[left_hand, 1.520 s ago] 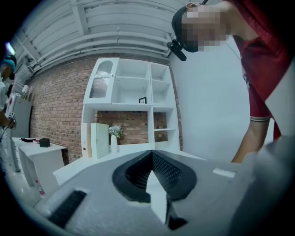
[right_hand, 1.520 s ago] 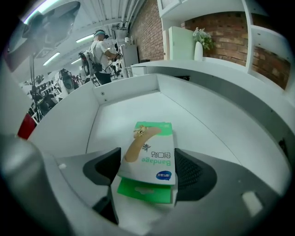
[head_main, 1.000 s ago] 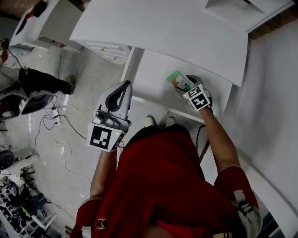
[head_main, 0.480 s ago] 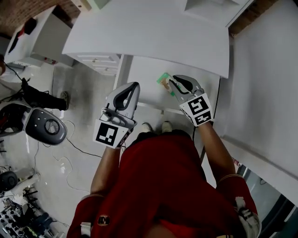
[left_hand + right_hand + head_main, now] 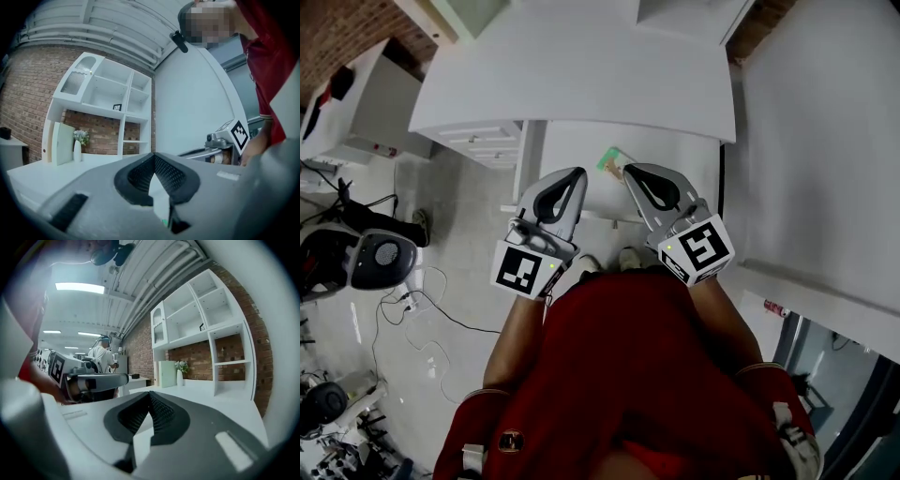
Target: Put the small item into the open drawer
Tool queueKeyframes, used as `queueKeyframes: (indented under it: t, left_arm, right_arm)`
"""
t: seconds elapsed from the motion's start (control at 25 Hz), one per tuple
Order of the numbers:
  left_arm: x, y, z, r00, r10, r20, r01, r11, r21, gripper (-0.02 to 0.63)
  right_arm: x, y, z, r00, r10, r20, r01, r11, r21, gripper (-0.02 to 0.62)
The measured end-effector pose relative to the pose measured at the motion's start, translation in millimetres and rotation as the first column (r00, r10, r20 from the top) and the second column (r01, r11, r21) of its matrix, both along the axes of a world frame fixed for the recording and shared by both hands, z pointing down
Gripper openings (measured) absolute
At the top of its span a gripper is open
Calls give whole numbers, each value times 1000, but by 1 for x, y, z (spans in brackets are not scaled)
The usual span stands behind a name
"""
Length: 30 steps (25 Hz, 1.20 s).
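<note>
Small item (image 5: 609,161) in open drawer (image 5: 675,155), just below tabletop (image 5: 581,75) near edge. Left gripper (image 5: 577,172) near-left of item, right gripper (image 5: 630,172) near-right. Drawer unit (image 5: 483,145) left of drawer.

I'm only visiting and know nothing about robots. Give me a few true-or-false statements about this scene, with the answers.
1. The small green item lies in the open drawer. True.
2. The right gripper holds the green item. False: its jaws are shut with nothing between them.
3. A vase of flowers stands on the white counter. True.
4. The wall behind the shelves is painted green. False: it is a brick wall.
5. The person wears a blue shirt. False: the shirt is red.
</note>
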<state>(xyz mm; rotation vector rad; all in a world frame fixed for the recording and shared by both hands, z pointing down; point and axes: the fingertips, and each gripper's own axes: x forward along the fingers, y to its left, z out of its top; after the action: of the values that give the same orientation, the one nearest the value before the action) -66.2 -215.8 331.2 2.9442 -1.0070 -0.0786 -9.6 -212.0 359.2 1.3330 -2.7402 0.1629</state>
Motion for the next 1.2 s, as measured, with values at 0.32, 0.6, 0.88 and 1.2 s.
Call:
queueKeyframes:
  t: [0.32,0.6,0.88,1.2]
  left_arm:
    - [8,11,1,999,37,-16,-37,999,-7,0]
    - [5,14,4,999,33,-16,-33,999,-9,0]
    - [-4,15,6,1000,23,-16,-24,1000,-14,0]
    - [-8,16,6,1000,20,-19,-21,1000,-15,0]
  right_arm:
    - [5,21,-7,999,31,14,-31,998,47,11]
    - [5,25,-8,999,38,-14,-37,996,79,12]
    - [7,23,-7,998,58,-17,-57,996,73,11]
    - [9,25,-5,997,66,-26,-64,996,69,11]
